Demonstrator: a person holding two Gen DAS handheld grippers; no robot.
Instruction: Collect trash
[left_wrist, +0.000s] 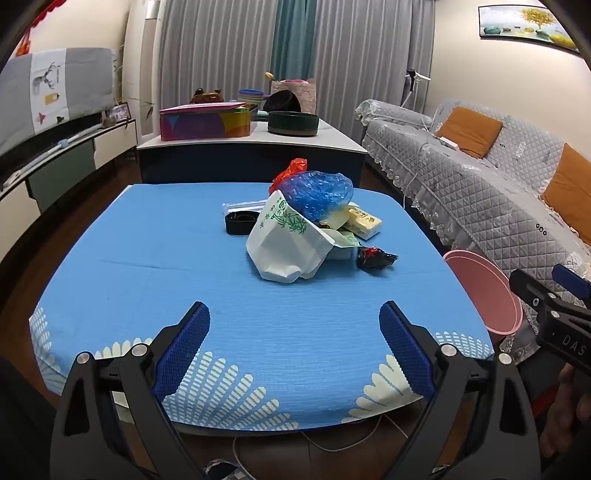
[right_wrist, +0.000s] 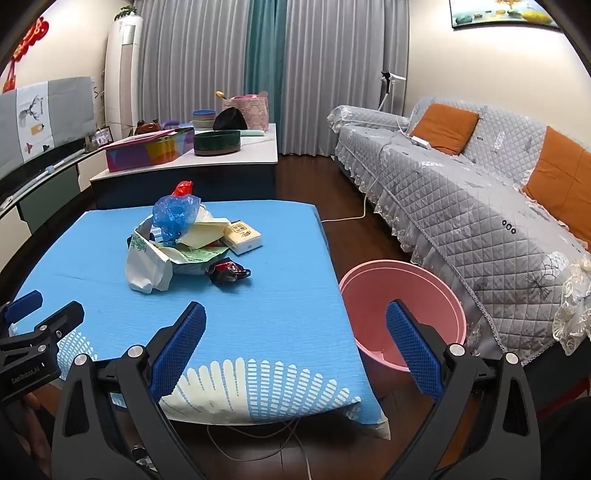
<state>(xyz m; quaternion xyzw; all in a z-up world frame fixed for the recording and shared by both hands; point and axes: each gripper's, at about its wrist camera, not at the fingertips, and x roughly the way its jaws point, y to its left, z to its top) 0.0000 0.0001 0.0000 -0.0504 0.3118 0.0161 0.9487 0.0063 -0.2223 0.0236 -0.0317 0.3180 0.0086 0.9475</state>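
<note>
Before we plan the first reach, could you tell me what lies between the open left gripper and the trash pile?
Only bare blue tablecloth lies between the left gripper and the trash pile, as the left wrist view shows.

A heap of trash (left_wrist: 306, 221) is piled on the counter (left_wrist: 166, 266), toward its far side. A basin (right_wrist: 402, 295) is set on the floor between the counter's right edge and the sofa (right_wrist: 461, 206).

Blue tablecloth (left_wrist: 147, 266), white flower print; pink bin (right_wrist: 406, 288); blue bag (left_wrist: 317, 192).
</note>
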